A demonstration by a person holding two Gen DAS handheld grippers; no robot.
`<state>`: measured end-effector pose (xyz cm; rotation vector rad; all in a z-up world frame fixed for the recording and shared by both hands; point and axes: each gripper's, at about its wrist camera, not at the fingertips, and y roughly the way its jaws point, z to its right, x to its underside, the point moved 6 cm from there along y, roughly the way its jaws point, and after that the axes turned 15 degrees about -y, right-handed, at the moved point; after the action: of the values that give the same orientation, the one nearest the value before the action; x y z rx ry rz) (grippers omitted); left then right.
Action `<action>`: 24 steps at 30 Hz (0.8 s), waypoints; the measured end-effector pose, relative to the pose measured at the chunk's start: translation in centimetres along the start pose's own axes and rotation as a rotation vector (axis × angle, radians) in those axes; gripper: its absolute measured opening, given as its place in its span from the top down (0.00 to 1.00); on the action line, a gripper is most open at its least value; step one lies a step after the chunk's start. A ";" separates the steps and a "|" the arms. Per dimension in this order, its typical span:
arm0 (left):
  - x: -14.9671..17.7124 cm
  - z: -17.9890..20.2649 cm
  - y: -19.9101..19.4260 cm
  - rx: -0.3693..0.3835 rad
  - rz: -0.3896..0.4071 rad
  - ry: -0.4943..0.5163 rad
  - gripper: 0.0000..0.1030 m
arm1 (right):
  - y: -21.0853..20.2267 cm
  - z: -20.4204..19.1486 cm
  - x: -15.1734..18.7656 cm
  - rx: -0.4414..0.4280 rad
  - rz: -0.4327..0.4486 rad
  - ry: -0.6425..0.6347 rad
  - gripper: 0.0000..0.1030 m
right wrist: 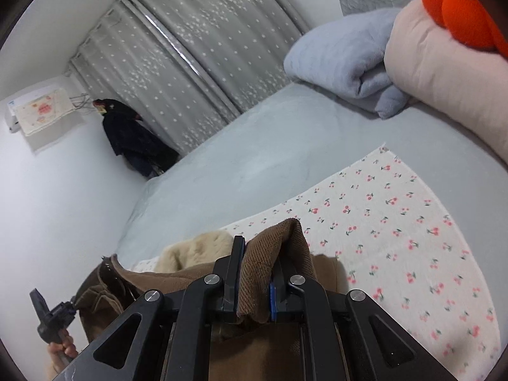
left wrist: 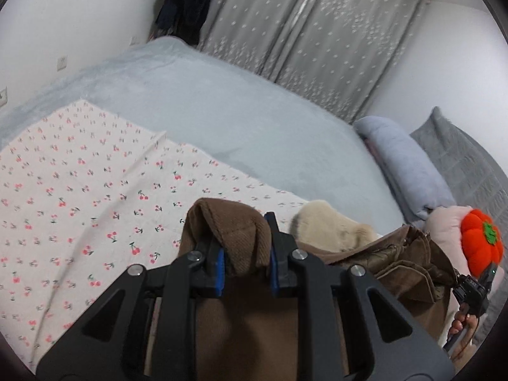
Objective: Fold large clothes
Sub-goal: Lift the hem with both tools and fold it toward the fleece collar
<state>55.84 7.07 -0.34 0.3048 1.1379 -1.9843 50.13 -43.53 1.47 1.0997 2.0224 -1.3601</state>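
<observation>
A brown corduroy coat [left wrist: 241, 314] with a cream fleece lining [left wrist: 330, 225] hangs stretched between my two grippers above a cherry-print sheet [left wrist: 79, 197]. My left gripper [left wrist: 246, 244] is shut on a bunched brown edge of the coat, which bulges up between its blue pads. In the right wrist view the right gripper [right wrist: 257, 273] is shut on another brown fold of the coat [right wrist: 273, 247], with the cream lining [right wrist: 197, 250] to its left. The other gripper, held in a hand [right wrist: 60, 346], shows at the lower left there.
The cherry-print sheet [right wrist: 397, 231] lies over a pale blue bed [left wrist: 238, 117]. Folded blue and pink quilts [right wrist: 355, 57] and an orange plush pumpkin [left wrist: 481, 244] sit at the bed's end. Grey star-patterned curtains [left wrist: 311, 41] and dark hanging clothes [right wrist: 127, 133] stand behind.
</observation>
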 end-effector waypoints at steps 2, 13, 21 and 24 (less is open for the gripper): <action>0.0 -1.3 3.2 -0.020 -0.020 -0.048 0.77 | 3.1 1.0 0.4 0.020 -0.031 0.016 0.88; 2.8 -4.3 9.7 -0.056 -0.021 -0.055 0.66 | 9.4 4.3 4.2 0.009 -0.108 0.112 0.81; 0.4 -2.1 4.9 -0.091 0.053 0.070 0.17 | 2.0 2.9 0.3 0.104 0.013 -0.062 0.27; 0.3 0.2 4.8 -0.115 0.059 0.231 0.16 | 2.1 -0.7 -0.6 0.087 -0.028 -0.236 0.27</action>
<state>59.26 5.44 -3.32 0.5117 1.3668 -1.8586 52.25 -42.70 1.09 0.9028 1.8299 -1.5271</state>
